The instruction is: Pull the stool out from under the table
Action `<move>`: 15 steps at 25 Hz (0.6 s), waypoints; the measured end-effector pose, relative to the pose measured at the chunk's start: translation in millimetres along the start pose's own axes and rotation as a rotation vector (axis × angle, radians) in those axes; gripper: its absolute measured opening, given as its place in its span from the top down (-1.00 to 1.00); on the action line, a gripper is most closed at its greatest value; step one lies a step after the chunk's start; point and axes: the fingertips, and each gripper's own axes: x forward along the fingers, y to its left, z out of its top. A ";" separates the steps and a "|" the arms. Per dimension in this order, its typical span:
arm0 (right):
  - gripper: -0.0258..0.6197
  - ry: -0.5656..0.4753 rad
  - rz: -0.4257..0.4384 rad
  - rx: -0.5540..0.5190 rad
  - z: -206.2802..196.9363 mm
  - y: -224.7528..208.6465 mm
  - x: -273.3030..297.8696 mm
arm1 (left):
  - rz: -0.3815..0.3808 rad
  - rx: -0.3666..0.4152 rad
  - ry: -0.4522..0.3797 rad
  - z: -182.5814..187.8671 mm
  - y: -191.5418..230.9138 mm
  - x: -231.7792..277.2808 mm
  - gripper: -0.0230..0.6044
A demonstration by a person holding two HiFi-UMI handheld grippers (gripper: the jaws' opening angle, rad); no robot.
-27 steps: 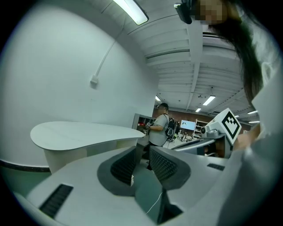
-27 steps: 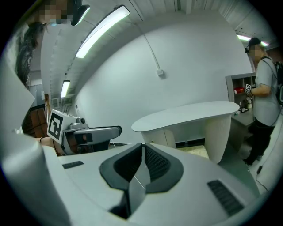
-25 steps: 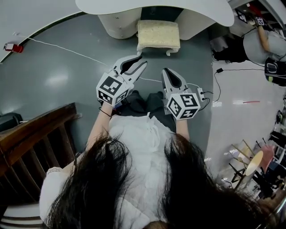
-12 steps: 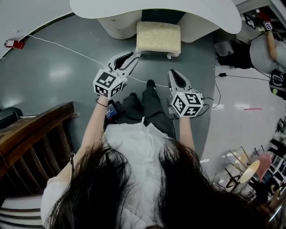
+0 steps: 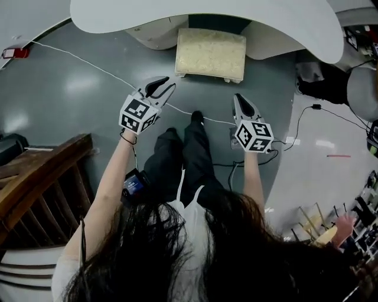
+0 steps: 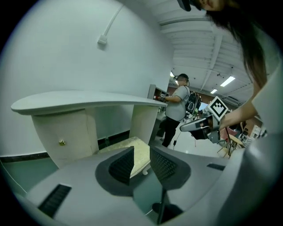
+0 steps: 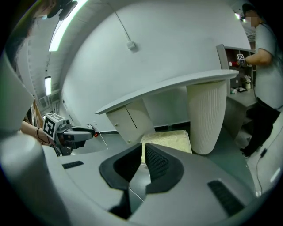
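The stool (image 5: 209, 54) has a cream cushion and short white legs. Its far part is tucked under the white curved table (image 5: 207, 15). Both grippers hang above the grey floor, short of the stool's near edge and apart from it. My left gripper (image 5: 167, 82) points at the stool's left front corner, with a narrow gap between its empty pads (image 6: 142, 150). My right gripper (image 5: 240, 100) is to the right, shut with nothing in it (image 7: 143, 148). The stool (image 6: 128, 143) (image 7: 170, 139) shows ahead in both gripper views, below the tabletop (image 6: 88, 103) (image 7: 177, 84).
My dark-trousered legs (image 5: 183, 153) stand between the grippers. A white cable (image 5: 88, 63) crosses the floor at the left and a black one (image 5: 307, 118) lies at the right. Dark wooden furniture (image 5: 41, 171) stands at the lower left. Another person (image 6: 179, 110) stands beyond the table.
Both grippers have dropped lower and moved forward toward the stool, spreading a little apart. The stool and table look closer and larger, and the stool has stayed in place.
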 end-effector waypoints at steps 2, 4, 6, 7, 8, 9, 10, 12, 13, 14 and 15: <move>0.80 0.027 -0.004 0.020 -8.9 -23.8 19.2 | 0.008 -0.027 0.035 -17.4 11.1 21.7 0.59; 0.80 0.072 -0.011 0.015 -26.0 -49.0 37.2 | 0.015 -0.077 0.066 -40.6 20.7 43.2 0.59; 0.80 0.120 -0.011 -0.003 -47.4 -75.6 56.6 | 0.010 -0.112 0.097 -65.7 29.4 66.6 0.59; 0.80 0.138 -0.007 -0.011 -56.8 -87.8 66.9 | 0.005 -0.117 0.110 -76.4 34.8 78.0 0.59; 0.80 0.151 0.001 -0.014 -64.4 -98.4 77.3 | 0.003 -0.116 0.122 -85.5 41.1 88.4 0.59; 0.80 0.158 0.012 -0.009 -69.9 -107.7 87.1 | 0.005 -0.116 0.132 -93.2 48.0 97.7 0.59; 0.80 0.162 0.022 0.004 -74.1 -116.1 96.3 | 0.009 -0.121 0.141 -99.9 54.9 105.7 0.58; 0.80 0.174 0.035 0.040 -81.4 -131.4 112.0 | 0.016 -0.153 0.156 -112.3 66.7 118.5 0.58; 0.80 0.183 0.036 0.055 -84.7 -138.8 118.8 | 0.019 -0.177 0.163 -117.9 71.6 123.8 0.58; 0.80 0.194 0.032 0.065 -87.6 -146.3 125.1 | 0.022 -0.199 0.169 -122.8 76.2 128.6 0.58; 0.80 0.203 0.027 0.073 -89.8 -153.7 131.4 | 0.025 -0.219 0.174 -127.0 80.7 133.0 0.58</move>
